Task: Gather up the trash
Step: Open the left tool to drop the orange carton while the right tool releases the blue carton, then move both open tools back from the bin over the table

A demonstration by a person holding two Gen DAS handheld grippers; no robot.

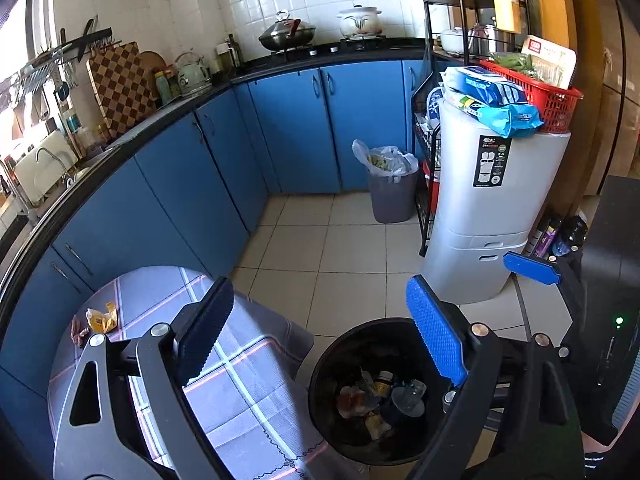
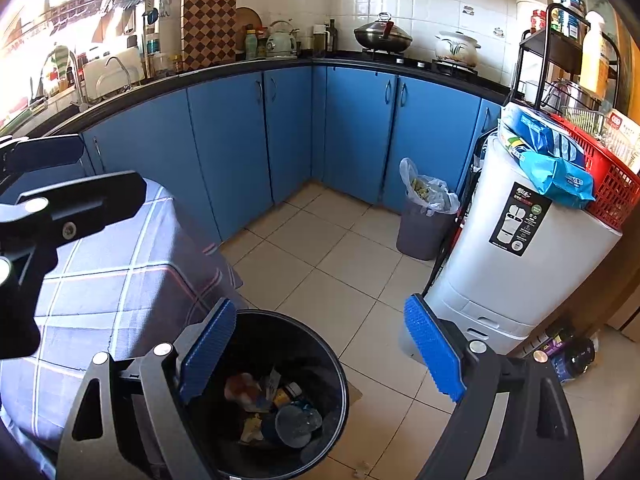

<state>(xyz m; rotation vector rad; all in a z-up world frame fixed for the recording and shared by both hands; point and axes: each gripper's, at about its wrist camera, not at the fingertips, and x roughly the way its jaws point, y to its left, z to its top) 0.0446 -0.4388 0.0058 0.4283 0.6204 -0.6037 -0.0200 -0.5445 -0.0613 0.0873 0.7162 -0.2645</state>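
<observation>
Both grippers are held wide and empty over the black bin [image 1: 372, 392]: the left gripper [image 1: 320, 332], the right gripper [image 2: 320, 344]. Remaining trash, a yellow wrapper [image 1: 102, 318], lies at nine o'clock on the checked tablecloth [image 1: 240, 396]; it should be approached low and pinched squarely.

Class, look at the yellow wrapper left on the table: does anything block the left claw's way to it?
Nothing visible. The yellow wrapper lies on the tablecloth, left of the open, empty left claw.

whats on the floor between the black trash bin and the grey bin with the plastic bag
Nothing: bare floor tiles between the black trash bin and the grey bin, clearest in the right wrist view.
</observation>
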